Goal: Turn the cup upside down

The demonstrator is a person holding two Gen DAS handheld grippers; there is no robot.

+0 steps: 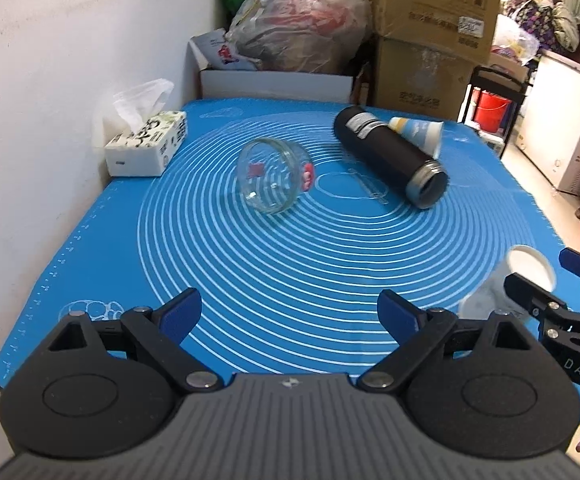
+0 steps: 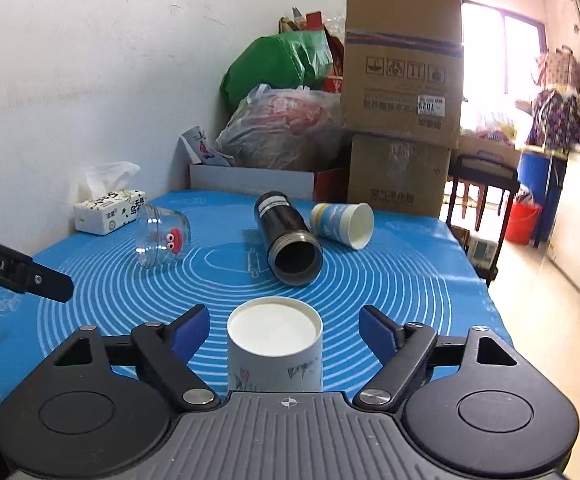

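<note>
The right gripper (image 1: 538, 276), seen from the left wrist, carries the white letters "DAS" on its black arm. In the right wrist view the left gripper's arm shows "obot.AI". A white sticker on the upper cardboard box (image 2: 402, 64) reads "7020"; its other print is illegible

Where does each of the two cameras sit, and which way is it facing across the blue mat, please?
Left wrist: on the left gripper, looking forward over the blue mat to the boxes; its open fingers show, with the right gripper at the right edge around the white cup.
Right wrist: on the right gripper, facing the same way; open fingers either side of the white cup, apart from it; a left finger tip at the left edge.
Shared: glass jar, black flask, blue paper cup, tissue box.
</note>
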